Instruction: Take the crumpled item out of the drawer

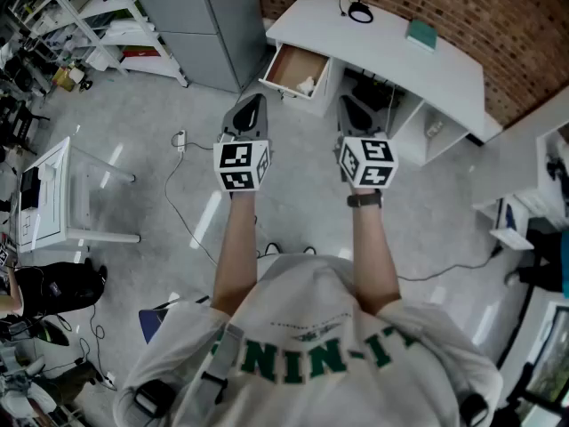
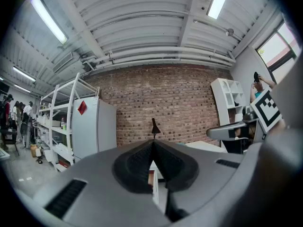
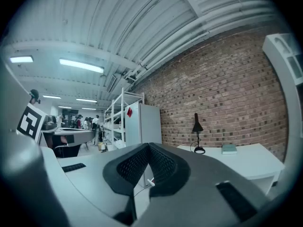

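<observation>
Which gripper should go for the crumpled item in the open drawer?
Left, probably. The left gripper lines up with the open drawer holding the crumpled item; its view shows the wood interior past its shut jaws. The right gripper, also shut, faces the desk. Either must open first.

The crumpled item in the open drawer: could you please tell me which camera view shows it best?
The head view: it looks down into the pulled-out drawer, where the pale crumpled item lies near one corner. Both gripper views look level across the room at the desk and brick wall, so neither shows the item.
</observation>
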`<state>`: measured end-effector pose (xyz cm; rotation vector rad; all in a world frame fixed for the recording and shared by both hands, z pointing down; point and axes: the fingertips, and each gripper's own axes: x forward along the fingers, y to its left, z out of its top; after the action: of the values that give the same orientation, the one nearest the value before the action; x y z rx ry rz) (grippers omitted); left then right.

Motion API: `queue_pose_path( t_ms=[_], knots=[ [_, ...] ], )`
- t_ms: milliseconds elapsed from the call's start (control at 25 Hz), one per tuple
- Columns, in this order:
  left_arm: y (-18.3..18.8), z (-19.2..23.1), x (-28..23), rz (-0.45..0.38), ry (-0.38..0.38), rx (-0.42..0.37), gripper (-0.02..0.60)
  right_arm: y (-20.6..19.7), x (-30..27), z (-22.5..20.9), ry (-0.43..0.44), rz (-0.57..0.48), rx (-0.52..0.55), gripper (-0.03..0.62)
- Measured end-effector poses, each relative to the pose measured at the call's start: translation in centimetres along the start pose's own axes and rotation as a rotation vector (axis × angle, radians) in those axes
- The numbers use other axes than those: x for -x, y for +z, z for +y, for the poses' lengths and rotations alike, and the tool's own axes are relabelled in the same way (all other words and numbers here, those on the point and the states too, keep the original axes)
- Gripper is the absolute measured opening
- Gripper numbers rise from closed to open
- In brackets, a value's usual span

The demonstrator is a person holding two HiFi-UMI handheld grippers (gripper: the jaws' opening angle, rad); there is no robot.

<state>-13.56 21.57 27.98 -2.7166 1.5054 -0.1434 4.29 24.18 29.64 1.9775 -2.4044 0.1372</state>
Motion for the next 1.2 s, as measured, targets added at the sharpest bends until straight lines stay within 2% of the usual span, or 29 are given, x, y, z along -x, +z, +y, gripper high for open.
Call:
queue_pose_path(
  t_ms=[280, 600, 840, 1200],
  knots=[
    [-0.7, -0.9, -0.1, 0.006, 0.015, -0.003, -0.005, -0.9, 0.4, -1.3, 0.019, -0.004, -0.006, 0.003],
    [-2.2, -1.5, -2.7, 0.032, -0.007, 0.013, -0.005, -2.3, -1.4, -2.3, 0.027, 0.029, -0.024, 0.003],
    [-4.1, 0.1, -9.3, 0.051, -0.081, 0.019, -0.005, -4.7, -7.8, -3.2, 0.025, 0.068, -0.035, 0.004],
    [-2.8, 6.5, -21.9, 0.047, -0.151, 0.009, -0.005, -3.0, -21.3, -5.6, 0.003, 0.084, -0.024, 0.005]
  ],
)
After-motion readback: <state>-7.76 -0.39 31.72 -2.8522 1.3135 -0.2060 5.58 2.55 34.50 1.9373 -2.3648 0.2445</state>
